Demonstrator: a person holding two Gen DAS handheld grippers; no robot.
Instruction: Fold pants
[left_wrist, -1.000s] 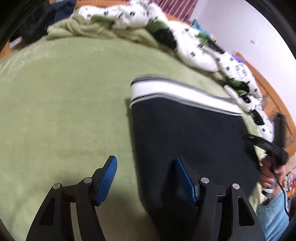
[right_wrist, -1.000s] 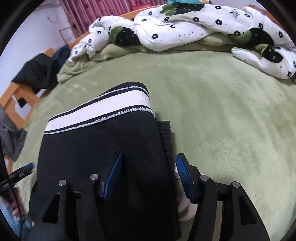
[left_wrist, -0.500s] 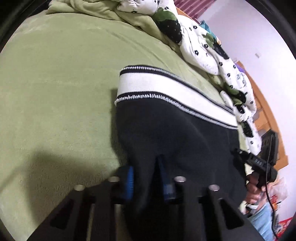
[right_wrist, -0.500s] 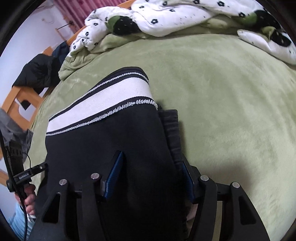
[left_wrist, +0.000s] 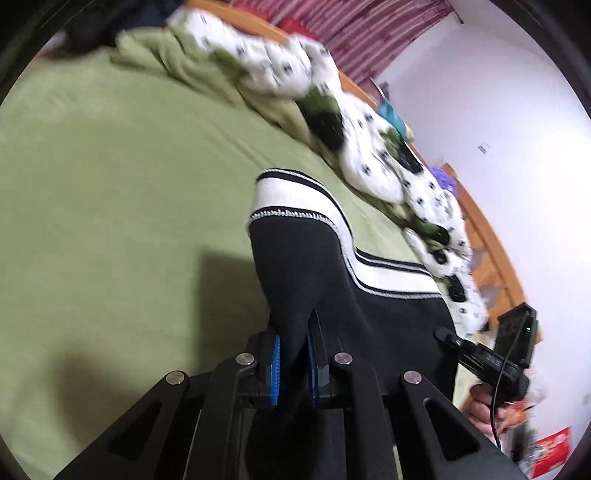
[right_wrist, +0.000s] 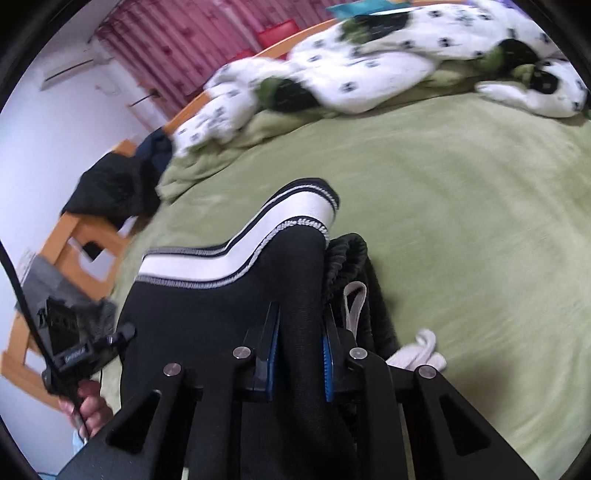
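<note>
Left gripper (left_wrist: 294, 363): blue pads are pinched nearly together on a ridge of black fabric from the pants (left_wrist: 388, 306). Only a narrow gap is left, filled by cloth. Right gripper (right_wrist: 299, 363): clamped likewise on a thicker fold of the same pants (right_wrist: 207, 314), pads pressed against the fabric on both sides.

Pants are seen lifted at both gripped points, off the green bedspread (left_wrist: 110, 206), with the middle sagging lower between the two grips. The white band with dark striped edges (left_wrist: 291, 195) is raised at the left-gripper side and drops toward the right one. In the right wrist view the same band (right_wrist: 295, 210) is peaked above the right gripper and slopes down to the other side.

A dark ribbed waistband (right_wrist: 347, 254) and a white drawstring (right_wrist: 354, 299) are exposed just beside the right gripper's fold; the drawstring end is lying on the bedspread.

A white flower-print quilt (right_wrist: 388, 62) is bunched along the far edge of the bed. Dark clothing (right_wrist: 110, 184) is piled on a wooden frame at the side.

Both frames are motion-blurred.
</note>
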